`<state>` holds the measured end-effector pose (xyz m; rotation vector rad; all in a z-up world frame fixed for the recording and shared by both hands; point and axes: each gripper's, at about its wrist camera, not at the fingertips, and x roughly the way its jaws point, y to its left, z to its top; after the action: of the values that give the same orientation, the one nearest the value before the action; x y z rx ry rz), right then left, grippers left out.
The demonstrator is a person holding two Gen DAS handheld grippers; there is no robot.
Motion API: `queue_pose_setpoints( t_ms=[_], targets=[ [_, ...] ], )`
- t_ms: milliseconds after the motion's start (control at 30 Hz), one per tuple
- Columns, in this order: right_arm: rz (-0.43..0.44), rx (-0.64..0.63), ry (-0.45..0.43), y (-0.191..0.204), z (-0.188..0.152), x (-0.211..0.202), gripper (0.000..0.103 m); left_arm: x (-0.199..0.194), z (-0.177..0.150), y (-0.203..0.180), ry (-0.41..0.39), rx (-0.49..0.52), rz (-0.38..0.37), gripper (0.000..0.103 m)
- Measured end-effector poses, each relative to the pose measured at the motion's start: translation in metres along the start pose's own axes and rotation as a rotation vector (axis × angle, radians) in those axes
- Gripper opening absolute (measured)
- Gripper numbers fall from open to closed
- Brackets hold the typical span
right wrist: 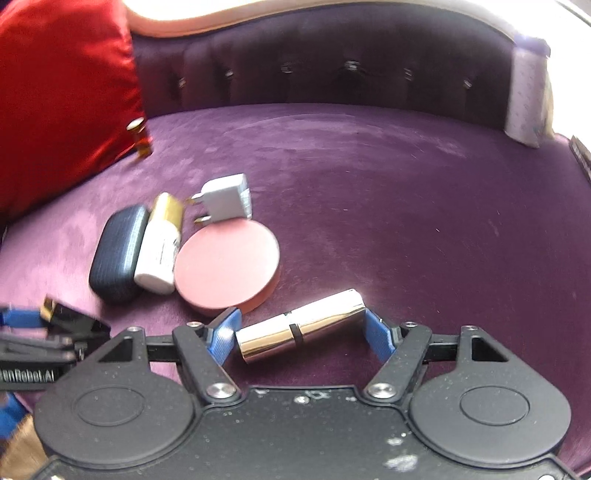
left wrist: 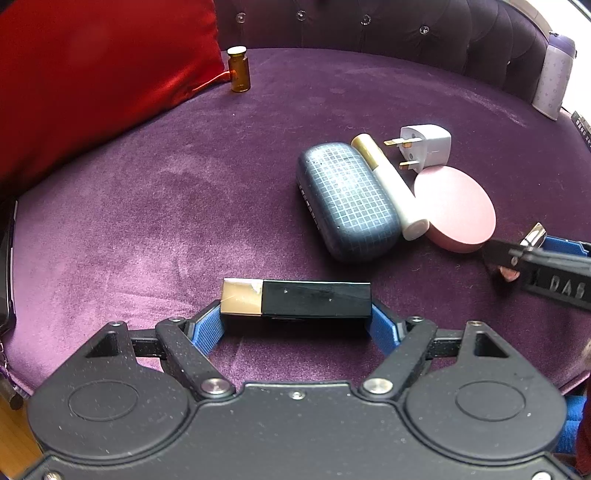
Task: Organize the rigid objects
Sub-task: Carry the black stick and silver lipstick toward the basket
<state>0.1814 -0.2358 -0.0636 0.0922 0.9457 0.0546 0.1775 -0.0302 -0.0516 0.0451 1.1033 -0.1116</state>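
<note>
My left gripper (left wrist: 295, 319) is shut on a black box with a gold end (left wrist: 295, 301), held crosswise between its blue pads above the purple velvet seat (left wrist: 147, 206). My right gripper (right wrist: 300, 328) is shut on a shiny gold tube (right wrist: 301, 323), also held crosswise. A cluster lies on the seat: a dark blue checked case (left wrist: 347, 201), a white and gold tube (left wrist: 391, 188), a pink round compact (left wrist: 454, 208) and a white plug adapter (left wrist: 424, 146). The cluster also shows in the right wrist view, with the compact (right wrist: 225, 264) just beyond my right gripper.
A small amber bottle (left wrist: 238, 70) stands at the back left beside a red cushion (left wrist: 92, 74). A tufted backrest (left wrist: 369, 26) curves round the rear. A white patterned container (left wrist: 554, 81) stands at the far right. My right gripper shows at the left view's right edge (left wrist: 532, 254).
</note>
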Motion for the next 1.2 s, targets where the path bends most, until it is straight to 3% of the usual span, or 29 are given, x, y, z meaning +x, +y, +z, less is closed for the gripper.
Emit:
queue_pose_setpoints(
  t_ms=[333,667,967,1200],
  targets=[
    [0.003,0.185,-0.014,-0.026,0.001,-0.020,0.072,-0.014,0.000,0.001,-0.006,0.005,-0.003,0.076],
    [0.086,0.293,-0.056,-0.026,-0.024,-0.088,0.072,-0.076,-0.025,0.002,-0.069,0.050,-0.034,0.076],
    [0.088,0.243,-0.052,0.004,-0.085,-0.164,0.072,-0.115,-0.083,0.004,-0.048,0.059,-0.040,0.076],
    [0.047,0.125,-0.059,0.045,-0.120,-0.207,0.072,-0.133,-0.125,0.009,-0.042,0.049,-0.047,0.076]
  ],
)
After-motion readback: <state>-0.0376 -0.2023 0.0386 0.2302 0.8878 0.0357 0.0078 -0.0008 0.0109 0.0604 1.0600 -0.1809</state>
